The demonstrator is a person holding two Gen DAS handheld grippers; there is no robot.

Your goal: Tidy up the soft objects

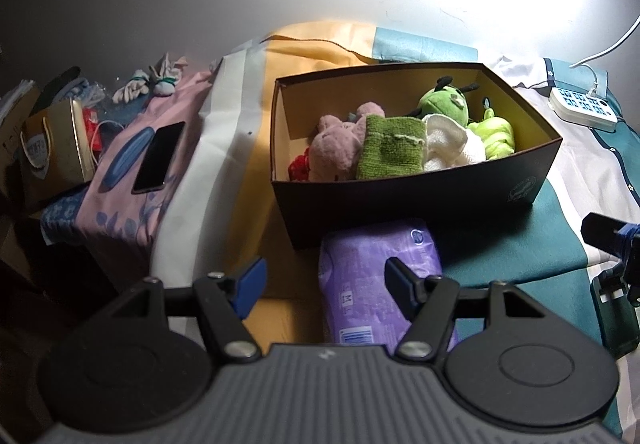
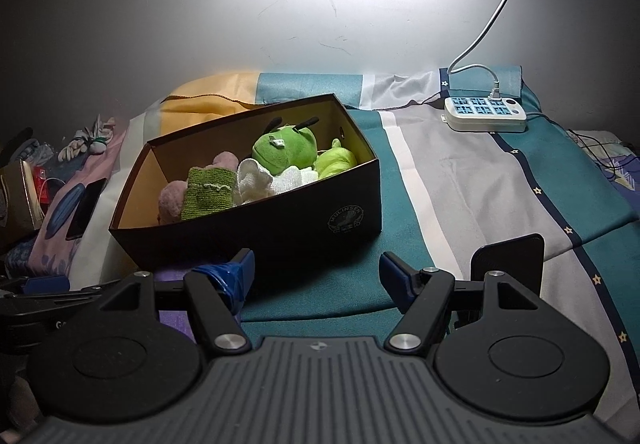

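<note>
One dark box (image 1: 416, 204) ahead of both grippers, holding two green plush toys (image 1: 444, 102), one pink plush (image 1: 336, 148), one green knit cloth (image 1: 390, 148), one white cloth (image 1: 446, 142); one purple pack (image 1: 376, 284) nearest.

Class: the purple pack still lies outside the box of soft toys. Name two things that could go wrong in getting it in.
1. The purple pack lies against the box wall; the open left gripper may shove the box when closing.
2. The box already holds plush toys and cloths, like the green cloth; the pack may not fit flat.

Both claws point downward with jaws apart and empty, the left claw (image 1: 325, 284) beside the right claw (image 2: 316, 274)
</note>
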